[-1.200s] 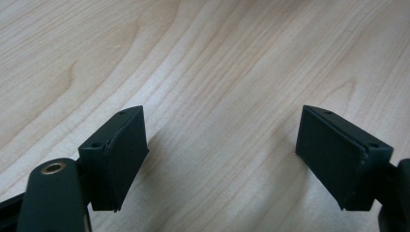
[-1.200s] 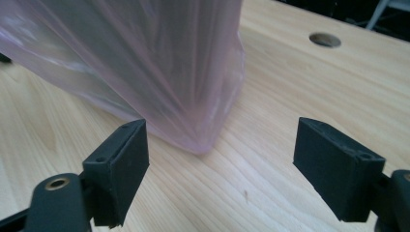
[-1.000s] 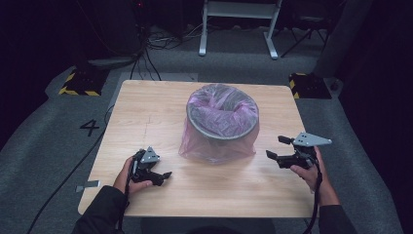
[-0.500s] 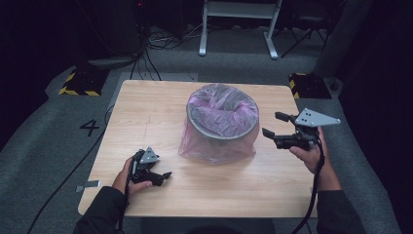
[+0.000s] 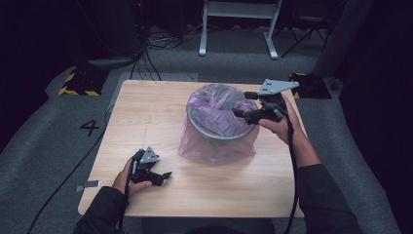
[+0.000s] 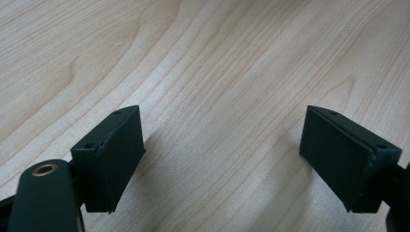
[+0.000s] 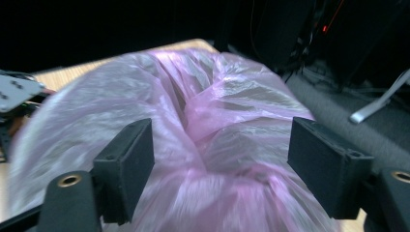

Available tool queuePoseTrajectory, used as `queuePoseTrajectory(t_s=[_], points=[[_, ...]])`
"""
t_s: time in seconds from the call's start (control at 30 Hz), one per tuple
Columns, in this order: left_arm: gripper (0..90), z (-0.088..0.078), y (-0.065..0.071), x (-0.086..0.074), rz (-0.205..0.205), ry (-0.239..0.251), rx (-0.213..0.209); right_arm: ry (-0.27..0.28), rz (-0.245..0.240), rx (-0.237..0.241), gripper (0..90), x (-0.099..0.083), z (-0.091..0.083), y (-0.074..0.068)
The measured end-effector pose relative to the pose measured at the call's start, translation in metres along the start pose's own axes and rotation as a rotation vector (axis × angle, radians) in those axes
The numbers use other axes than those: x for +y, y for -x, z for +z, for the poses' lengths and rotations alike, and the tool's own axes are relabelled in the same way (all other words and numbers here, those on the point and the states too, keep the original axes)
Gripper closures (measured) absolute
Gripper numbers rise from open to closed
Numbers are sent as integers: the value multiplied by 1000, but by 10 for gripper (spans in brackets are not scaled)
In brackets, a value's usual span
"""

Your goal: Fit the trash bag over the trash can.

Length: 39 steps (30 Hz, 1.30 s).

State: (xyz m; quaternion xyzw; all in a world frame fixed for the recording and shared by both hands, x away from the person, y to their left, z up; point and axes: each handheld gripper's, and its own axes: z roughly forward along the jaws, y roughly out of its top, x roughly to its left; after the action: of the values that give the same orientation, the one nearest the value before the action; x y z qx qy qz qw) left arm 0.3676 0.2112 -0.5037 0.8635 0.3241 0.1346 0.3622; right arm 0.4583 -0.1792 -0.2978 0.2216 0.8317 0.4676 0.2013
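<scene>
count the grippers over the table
2: the left gripper sits low at the table's near-left, jaws open over bare wood; the right gripper is raised at the bag-lined bin's right rim.

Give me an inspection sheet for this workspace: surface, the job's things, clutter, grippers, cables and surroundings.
Surface: wooden table, bare wood around the bin.
Job's things: grey bin lined with a pink plastic bag, upright mid-table.
Clutter: nothing seen on the table.
Grippers: left gripper open, low over bare wood; right gripper open over the bag at the bin's rim, jaws just closing a little, nothing pinched.
Cables: one trails from each gripper; more lie on the floor beyond.
Surroundings: grey carpet marked 4, white stand legs.
</scene>
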Motion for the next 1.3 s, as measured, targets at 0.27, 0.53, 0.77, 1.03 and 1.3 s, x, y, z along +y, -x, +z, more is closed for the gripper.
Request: queuePoseTrajectory(t_s=[0.27, 0.53, 0.77, 1.03, 1.3], points=[[154, 0, 0, 0, 3, 0, 0, -164, -34, 60, 373, 8, 45, 3], [153, 0, 0, 0, -1, 0, -3, -356, -119, 92, 356, 10, 62, -3], [153, 0, 0, 0, 0, 0, -3, -522, -164, 102, 293, 11, 76, -5], [153, 0, 0, 0, 0, 0, -3, -662, -198, 127, 217, 11, 87, -5], [153, 0, 0, 0, 0, 0, -3, -586, -193, 97, 198, 9, 79, -5]])
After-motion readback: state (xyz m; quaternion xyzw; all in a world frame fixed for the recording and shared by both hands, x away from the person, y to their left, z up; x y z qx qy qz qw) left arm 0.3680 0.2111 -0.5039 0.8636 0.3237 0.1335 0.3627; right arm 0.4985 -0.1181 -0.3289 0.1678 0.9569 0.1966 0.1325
